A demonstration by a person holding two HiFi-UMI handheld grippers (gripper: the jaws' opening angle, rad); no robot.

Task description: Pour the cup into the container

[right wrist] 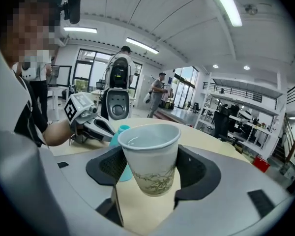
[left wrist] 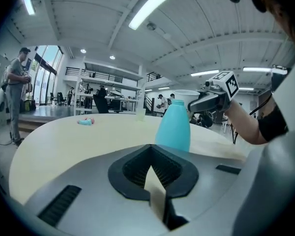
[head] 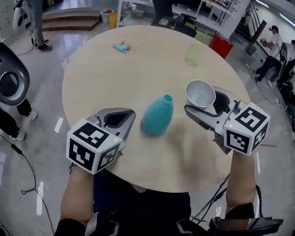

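A teal bottle (head: 157, 116) with an open neck stands upright near the middle of the round table (head: 108, 77). Just to its right, my right gripper (head: 202, 98) is shut on a white paper cup (head: 200, 93). In the right gripper view that cup (right wrist: 151, 156) is upright, held a little above the tabletop, with clear liquid inside and a plant print on its side. My left gripper (head: 130, 114) rests low at the bottle's left, shut with nothing in it. The left gripper view shows the bottle (left wrist: 174, 127) straight ahead, beyond the closed tips.
A pale green translucent cup (head: 193, 54) stands at the table's far right, and a small teal and pink toy (head: 121, 46) lies at the far side. A red bin (head: 221, 45), shelving and several people are beyond the table.
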